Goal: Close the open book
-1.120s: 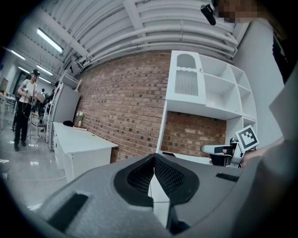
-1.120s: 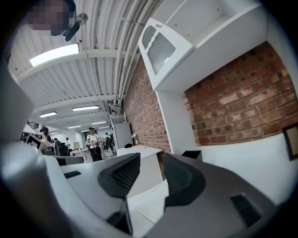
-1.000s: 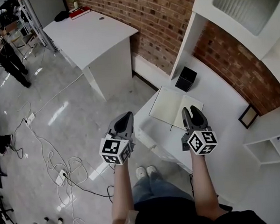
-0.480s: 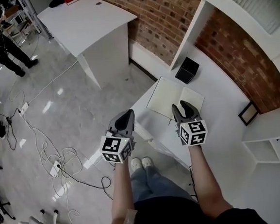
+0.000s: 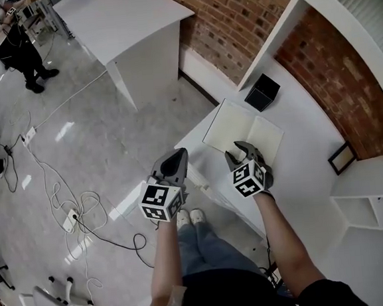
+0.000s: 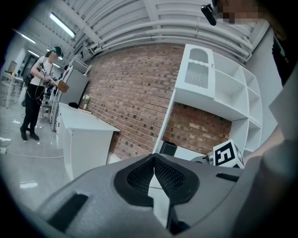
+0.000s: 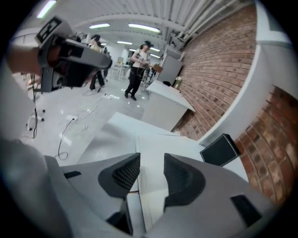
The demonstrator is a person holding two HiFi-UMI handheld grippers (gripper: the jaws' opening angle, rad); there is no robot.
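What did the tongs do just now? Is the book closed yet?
The right tongs slid left along the near edge of the book, from over its right page to over its middle fold, and turned a little. They are open and hold nothing. The left tongs stayed shut, off the edge of the desk. The book still lies open and flat.

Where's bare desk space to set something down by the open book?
Widest free patch: the desk between the open book and the picture frame, running to the near edge. Only a thin strip separates book and black box. Crowded at the book's near edge, where the right gripper hangs, jaws apart.
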